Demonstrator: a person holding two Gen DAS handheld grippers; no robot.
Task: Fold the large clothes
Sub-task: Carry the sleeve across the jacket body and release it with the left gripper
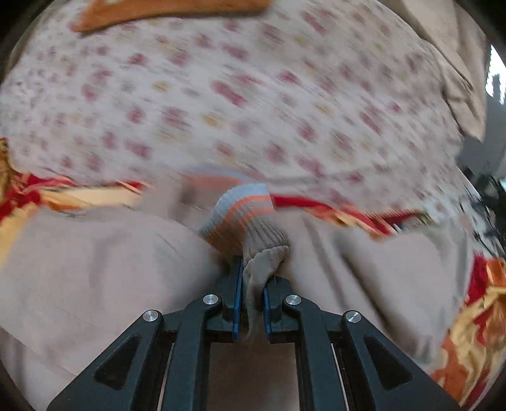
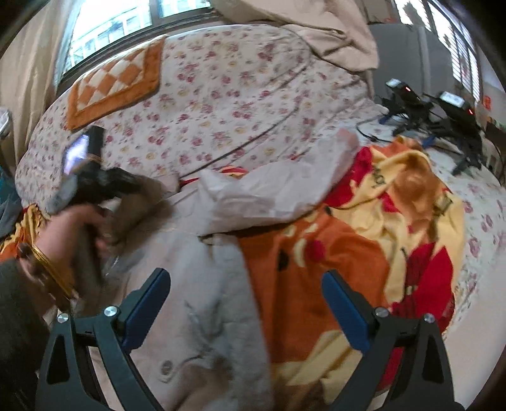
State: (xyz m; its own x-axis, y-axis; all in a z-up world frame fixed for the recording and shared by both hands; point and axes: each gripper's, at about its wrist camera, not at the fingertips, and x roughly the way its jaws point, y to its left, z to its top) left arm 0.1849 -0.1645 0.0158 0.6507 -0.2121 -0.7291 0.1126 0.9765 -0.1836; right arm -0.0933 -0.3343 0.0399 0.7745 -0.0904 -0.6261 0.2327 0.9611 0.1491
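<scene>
A large beige coat point(image 2: 202, 284) with a grey fur trim lies on the bed, and it shows in the left wrist view point(image 1: 95, 268) too. My left gripper point(image 1: 253, 284) is shut on the coat's ribbed, striped knit cuff point(image 1: 249, 221), bunched between the blue pads. In the right wrist view the left gripper point(image 2: 91, 177) is held in a hand at the left, over the coat's sleeve. My right gripper point(image 2: 246, 303) is open and empty, its jaws wide apart above the coat's fur-trimmed front edge, where a button point(image 2: 165, 367) shows.
A red, orange and yellow cartoon blanket point(image 2: 363, 253) lies under the coat. A floral quilt point(image 2: 221, 104) covers the bed, with an orange checked pillow point(image 2: 114, 85) on it. Black devices and cables point(image 2: 442, 120) sit at the far right. A window point(image 2: 110, 25) is behind.
</scene>
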